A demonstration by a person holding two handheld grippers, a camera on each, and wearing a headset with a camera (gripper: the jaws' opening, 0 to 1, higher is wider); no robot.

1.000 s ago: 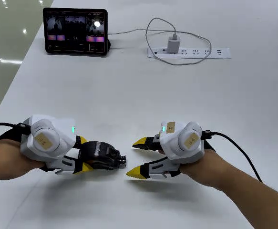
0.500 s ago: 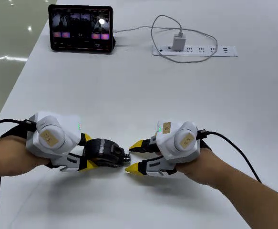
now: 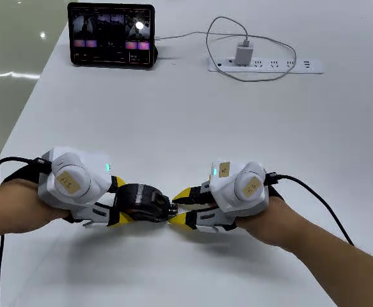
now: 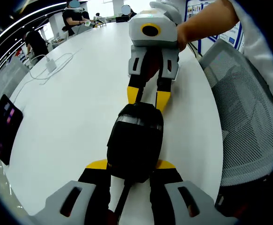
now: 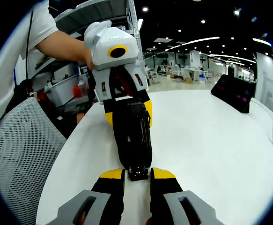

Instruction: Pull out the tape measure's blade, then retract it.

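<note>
The left claw [image 3: 121,201] is clamped on the black, rounded plastic tape measure [image 3: 141,203], which sits low over the white desk [image 3: 173,115] between the two hands. The right claw [image 3: 178,206] is narrowed around the small metal end hook [image 5: 137,174] at the case mouth; I cannot tell whether it pinches the hook. No blade is drawn out, so I judge that both the pull and the retraction are yet to do.

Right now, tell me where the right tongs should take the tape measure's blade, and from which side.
Grip the small end hook jutting from the tape measure's front, coming in level, opposite the left tongs that clamp it. It is the blade's one exposed part, and the right tongs flank it, one jaw each side.
</note>
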